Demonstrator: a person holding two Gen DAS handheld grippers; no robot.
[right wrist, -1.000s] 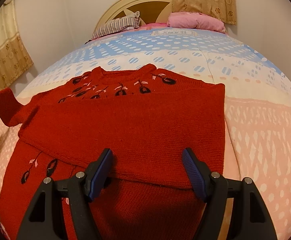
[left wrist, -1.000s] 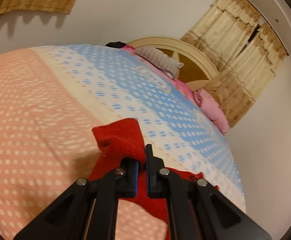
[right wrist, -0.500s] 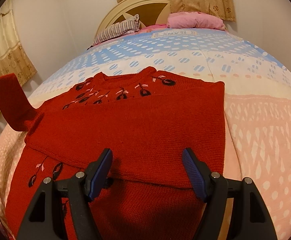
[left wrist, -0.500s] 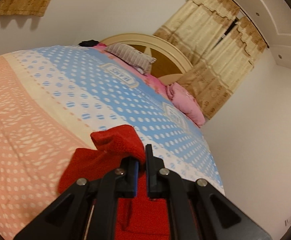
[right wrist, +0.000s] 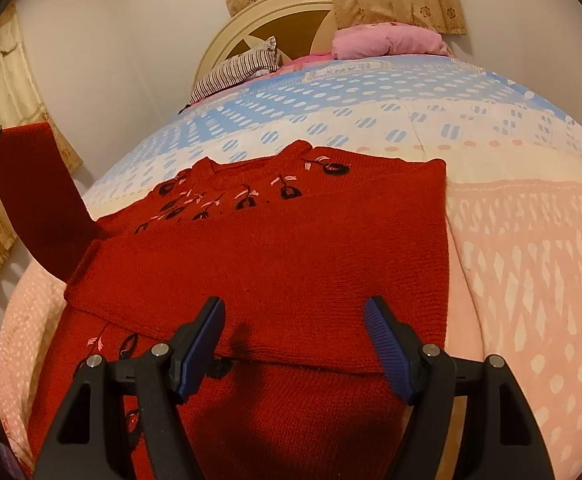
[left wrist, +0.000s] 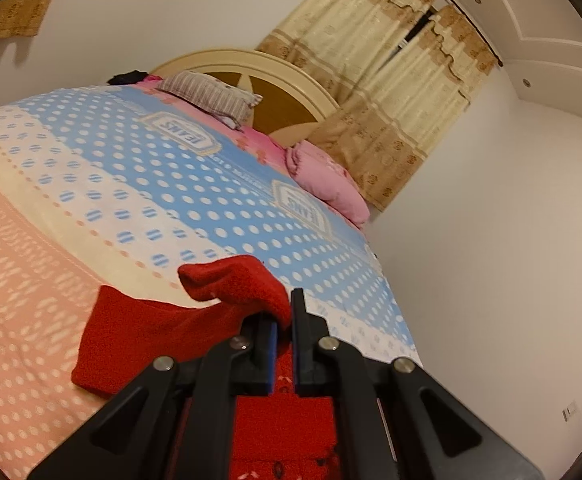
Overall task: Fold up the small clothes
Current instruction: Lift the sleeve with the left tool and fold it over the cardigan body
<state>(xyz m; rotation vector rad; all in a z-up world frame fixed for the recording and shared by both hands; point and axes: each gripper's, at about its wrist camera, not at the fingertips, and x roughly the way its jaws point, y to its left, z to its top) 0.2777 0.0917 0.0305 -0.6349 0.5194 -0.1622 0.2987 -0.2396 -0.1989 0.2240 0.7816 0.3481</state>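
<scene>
A red knit sweater (right wrist: pixel 283 248) with black and pink embroidered flowers lies on the bed, one sleeve folded flat across its body. My left gripper (left wrist: pixel 284 322) is shut on the cuff of the other sleeve (left wrist: pixel 235 284) and holds it lifted above the bed. That raised sleeve (right wrist: pixel 39 200) also shows at the left edge of the right wrist view. My right gripper (right wrist: pixel 295 320) is open and empty, just above the folded part near the sweater's lower half.
The bed cover (right wrist: pixel 531 240) is pink, cream and blue with dots. A striped pillow (right wrist: pixel 239 70) and a pink pillow (right wrist: pixel 387 40) lie by the round headboard (left wrist: pixel 275 76). Curtains (left wrist: pixel 391 80) hang behind. A white wall (left wrist: pixel 491 260) runs along the bed's side.
My left gripper has lifted the sleeve cuff higher and swung toward the sweater's body. The right gripper has stayed open over the sweater.
</scene>
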